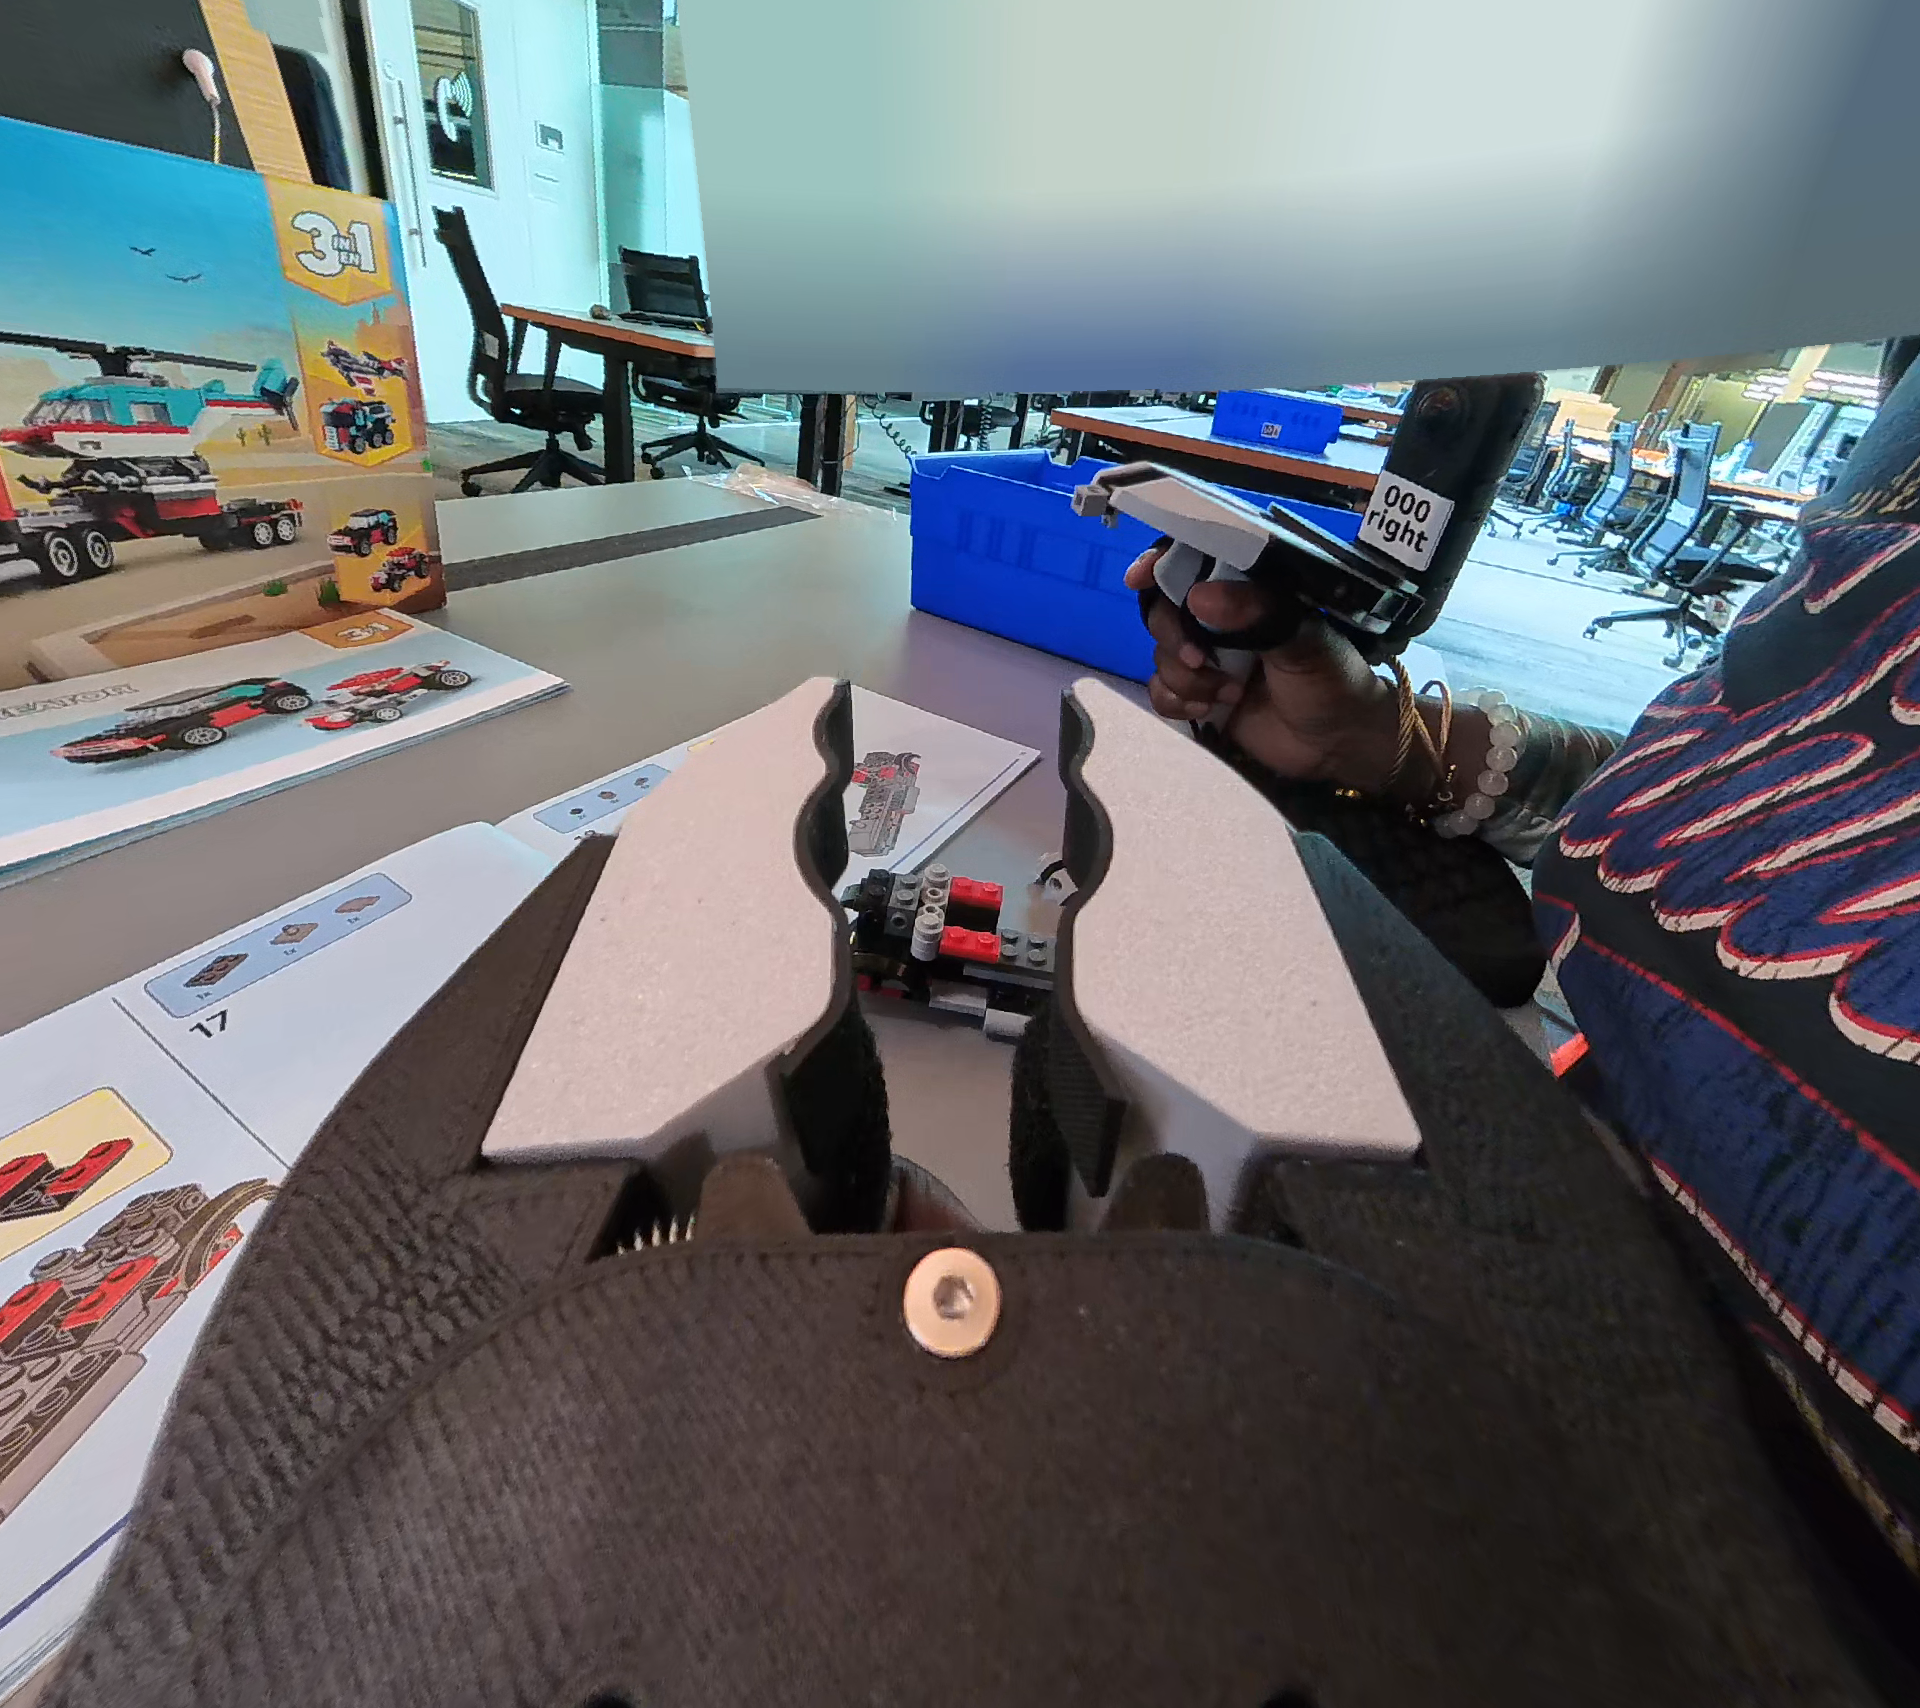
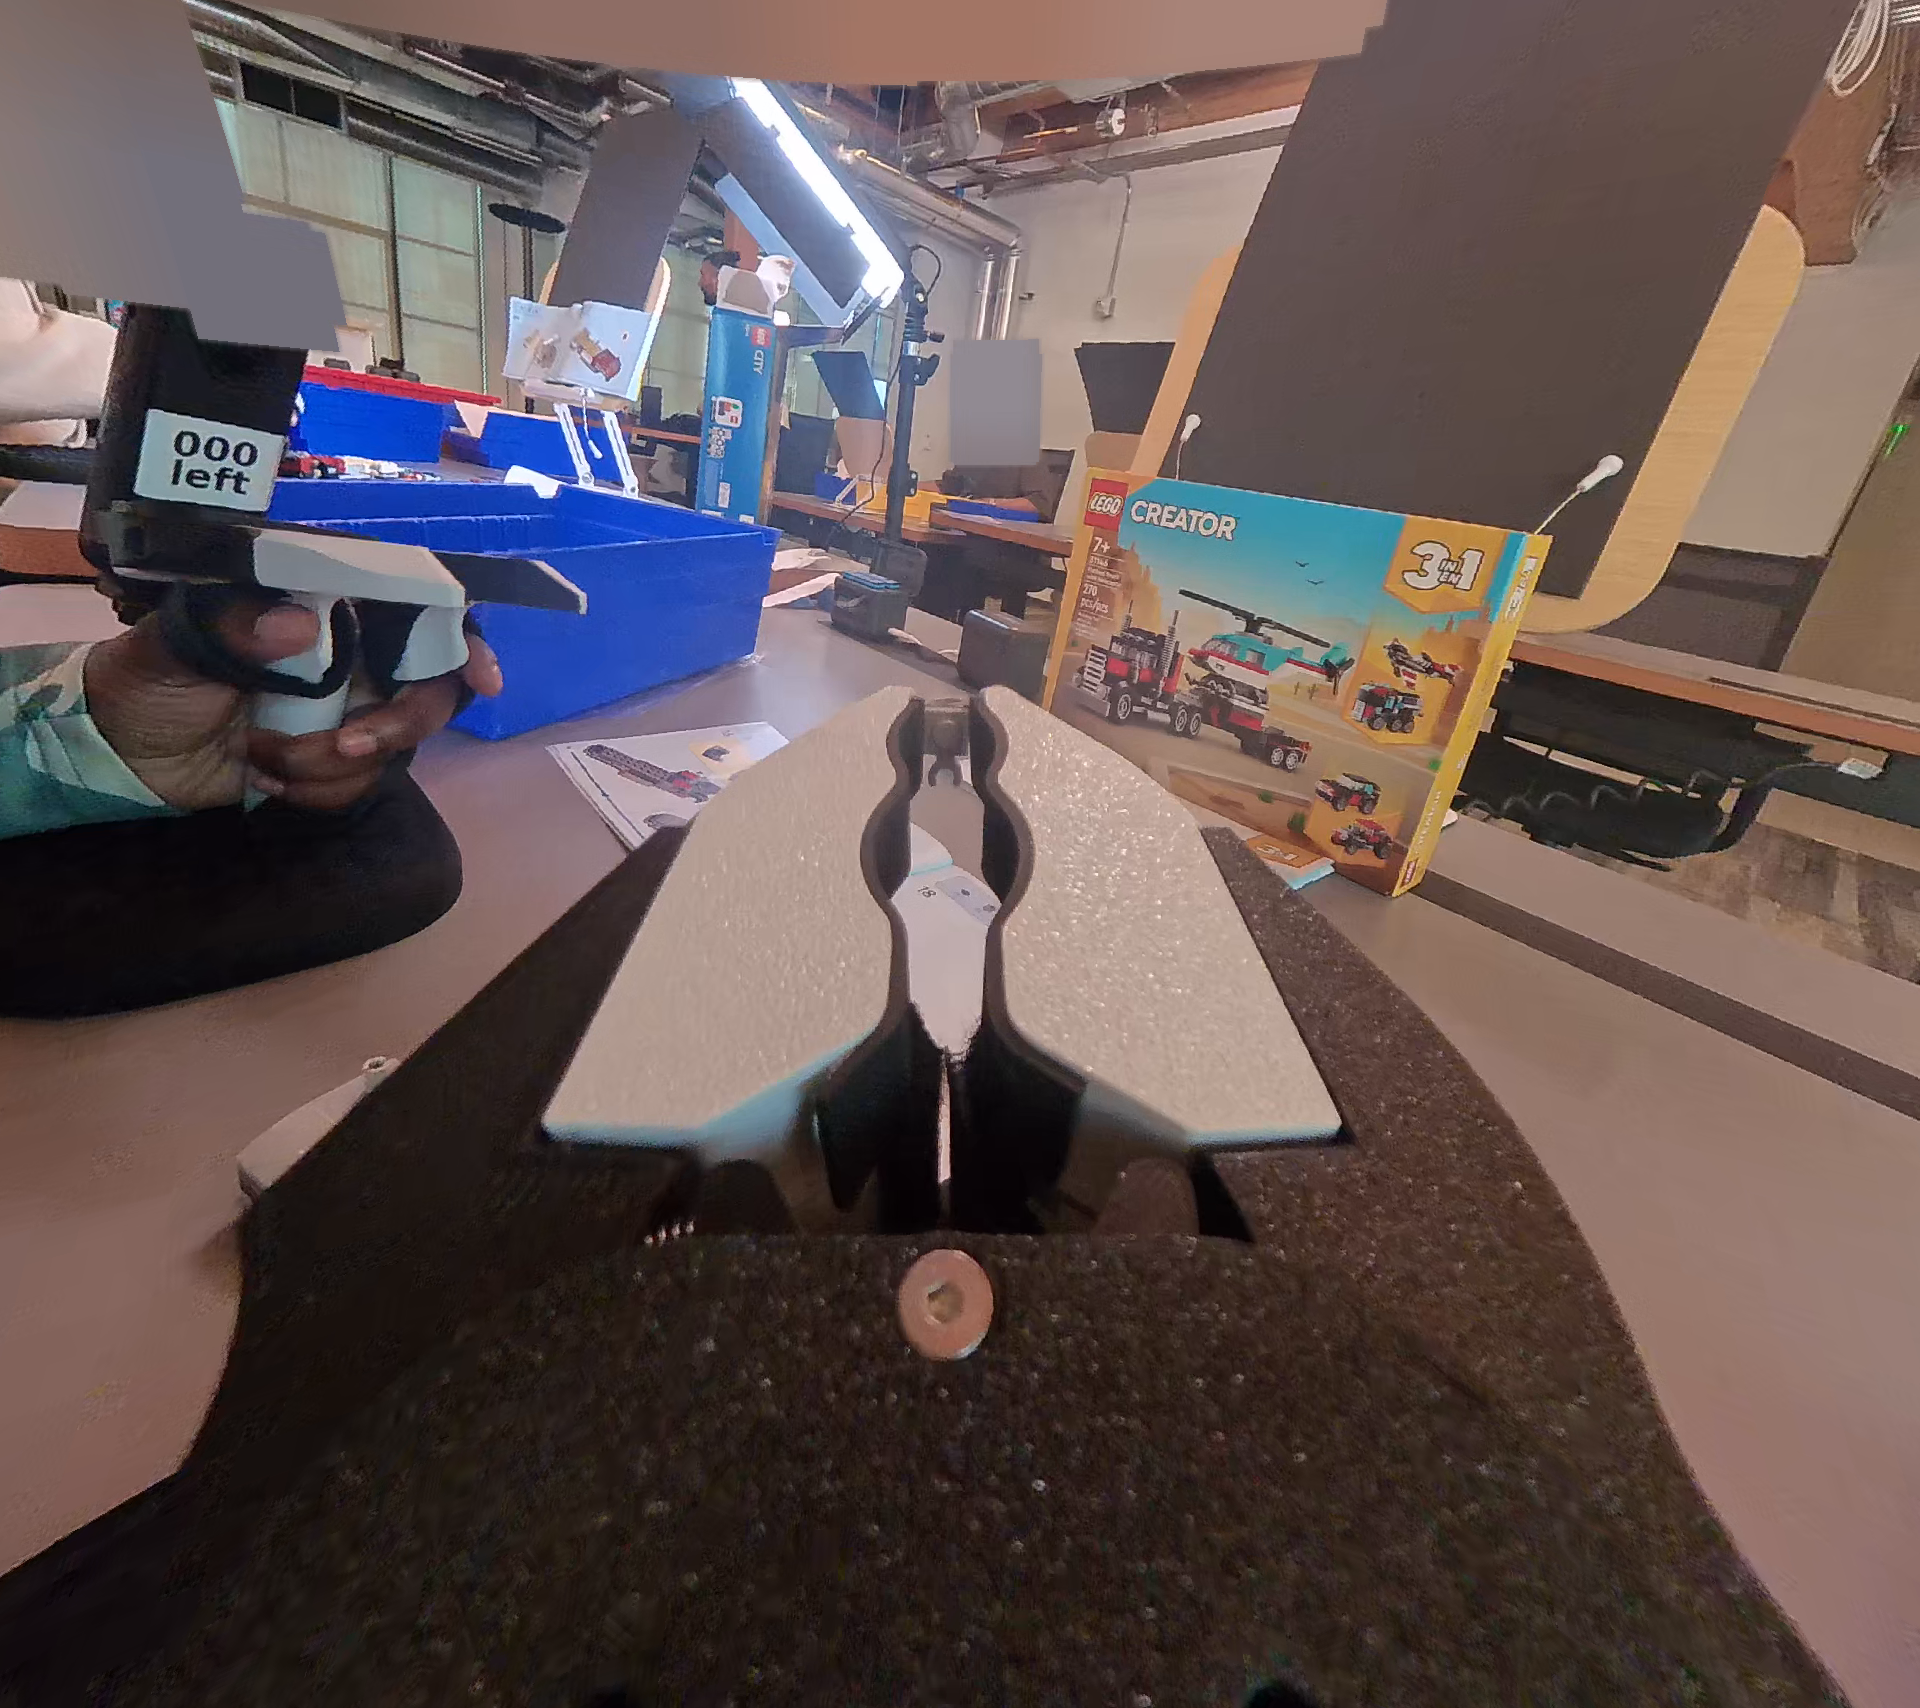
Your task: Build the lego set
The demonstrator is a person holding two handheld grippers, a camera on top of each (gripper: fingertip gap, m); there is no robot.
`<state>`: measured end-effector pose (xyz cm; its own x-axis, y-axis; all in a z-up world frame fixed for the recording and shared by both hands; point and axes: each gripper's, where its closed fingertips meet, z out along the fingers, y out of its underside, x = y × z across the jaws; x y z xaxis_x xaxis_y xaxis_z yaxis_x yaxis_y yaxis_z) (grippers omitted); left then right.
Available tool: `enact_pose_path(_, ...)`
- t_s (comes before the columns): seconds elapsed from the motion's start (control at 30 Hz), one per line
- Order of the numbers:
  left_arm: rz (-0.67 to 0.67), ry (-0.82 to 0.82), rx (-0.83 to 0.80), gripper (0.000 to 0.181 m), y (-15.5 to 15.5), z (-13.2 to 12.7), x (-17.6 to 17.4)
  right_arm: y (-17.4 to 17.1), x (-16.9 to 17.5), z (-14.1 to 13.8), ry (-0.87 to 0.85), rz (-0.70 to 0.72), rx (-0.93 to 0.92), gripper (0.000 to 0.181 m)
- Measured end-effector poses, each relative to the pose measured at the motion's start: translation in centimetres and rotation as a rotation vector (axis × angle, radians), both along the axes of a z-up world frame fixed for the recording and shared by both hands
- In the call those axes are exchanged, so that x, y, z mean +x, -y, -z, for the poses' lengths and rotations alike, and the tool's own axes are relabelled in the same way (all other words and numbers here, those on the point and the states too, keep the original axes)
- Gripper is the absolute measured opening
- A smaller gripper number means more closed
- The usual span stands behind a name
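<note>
My left gripper [image 1: 956, 702] stood with its grey, wavy-edged fingers [image 1: 717, 910] parted and nothing between them. Through that gap I saw the partly built black, grey and red lego model [image 1: 951, 926] lying on the grey table [image 1: 665, 619], just past an open white instruction booklet [image 1: 312, 962].

My right gripper [image 2: 943, 708] was pinched on a small grey lego piece with a clip [image 2: 945, 733] at the very tips, raised above the table and well apart from the model; in the left wrist view the same piece [image 1: 1091, 502] showed at the end of that gripper [image 1: 1101, 500], held in my right hand [image 1: 1257, 682].

Behind that hand sat a blue plastic bin [image 1: 997, 567]. The colourful cardboard set box [image 2: 1288, 682] stood upright farther back, with a second booklet [image 1: 260, 713] lying flat in front of it.
</note>
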<state>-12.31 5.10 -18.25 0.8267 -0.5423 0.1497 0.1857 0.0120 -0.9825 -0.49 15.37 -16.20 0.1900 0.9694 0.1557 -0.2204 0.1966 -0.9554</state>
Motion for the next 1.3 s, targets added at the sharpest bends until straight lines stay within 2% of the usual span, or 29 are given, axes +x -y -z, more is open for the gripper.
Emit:
enact_pose_path(0.2,-0.011,-0.052,-0.043,0.038,-0.6,0.5,0.5,0.2,-0.3,0.1,0.026,-0.004,0.018,0.008)
enact_pose_path(0.33,-0.004,-0.181,-0.107,0.039,-1.4,1.5,1.8,0.7,-0.5,-0.3,0.071,-0.027,0.043,0.008)
enact_pose_path(0.5,0.071,-0.372,-0.104,0.038,-2.0,2.5,4.6,1.7,-1.3,-0.3,0.185,-0.131,0.055,0.008)
enact_pose_path(0.57,0.088,-0.406,-0.117,0.027,-2.2,2.9,5.2,2.4,-1.7,0.1,0.261,-0.200,0.071,0.008)
enact_pose_path(0.63,0.108,-0.410,-0.160,0.012,-2.2,3.3,5.5,3.3,-2.1,1.0,0.382,-0.284,0.107,0.008)
enact_pose_path(0.7,0.113,-0.406,-0.228,0.007,-2.1,3.9,5.4,4.0,-2.5,2.7,0.554,-0.378,0.153,0.008)
enact_pose_path(0.8,0.113,-0.406,-0.369,0.006,-2.1,5.2,5.1,4.8,-3.3,5.6,0.816,-0.491,0.236,0.008)
enact_pose_path(0.9,0.118,-0.454,-0.501,0.010,-1.8,7.2,5.0,5.8,-4.5,8.1,0.963,-0.583,0.308,0.008)
enact_pose_path(1.07,0.056,-0.467,-0.527,0.011,-2.0,7.9,4.3,7.0,-5.6,10.3,1.077,-0.655,0.338,0.008)
enact_pose_path(1.3,0.027,-0.454,-0.435,0.014,-1.7,6.8,4.0,7.5,-6.0,10.7,1.080,-0.673,0.366,0.008)
